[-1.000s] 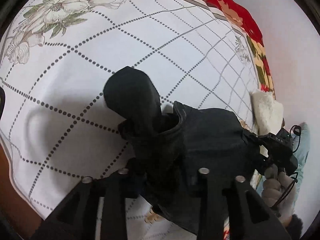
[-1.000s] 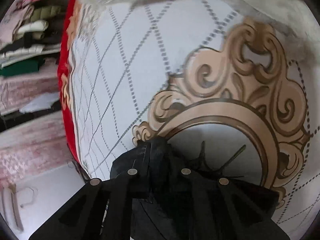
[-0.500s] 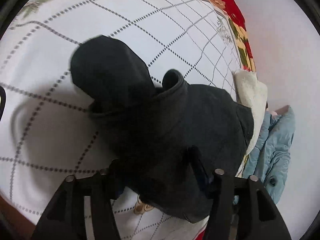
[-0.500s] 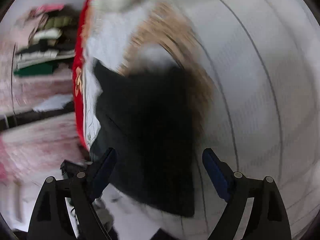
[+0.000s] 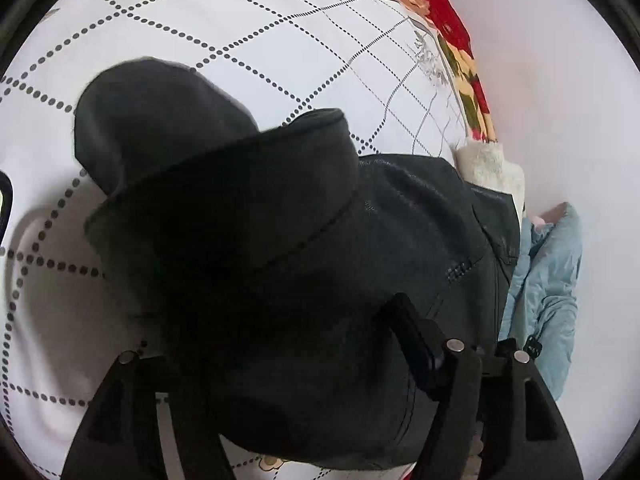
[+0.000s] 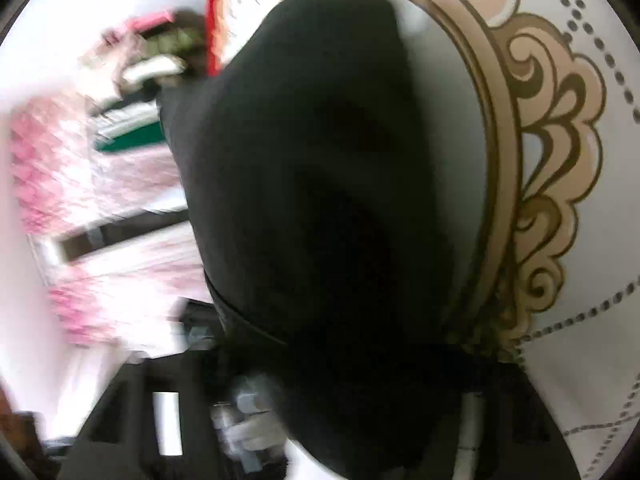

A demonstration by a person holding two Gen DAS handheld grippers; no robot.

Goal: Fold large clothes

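Note:
A black leather-look jacket (image 5: pixel 320 260) lies bunched on a white quilt (image 5: pixel 240 40) with a dotted grid. One rounded black part sticks out to the upper left. My left gripper (image 5: pixel 276 340) hovers low over its near edge. Its jaws are opening, and the jacket's thick fold sits between them without being pinched. In the blurred right wrist view the same jacket (image 6: pixel 340 180) fills the middle. My right gripper (image 6: pixel 312 420) is at its near end. Those jaws are closing with black cloth between them, and the cloth largely hides the fingertips.
A red floral blanket (image 5: pixel 460 52) runs along the bed's far edge by a pale wall. White fleece (image 5: pixel 492 168) and a light blue garment (image 5: pixel 552 280) lie to the right. A gold scroll print (image 6: pixel 552 140) marks the quilt. Blurred shelves of folded clothes (image 6: pixel 140 80) stand at left.
The left jaws spread from a pinch on the jacket's edge and sank closer to it. The right gripper let go, swung left off the gold print, and now faces the jacket.

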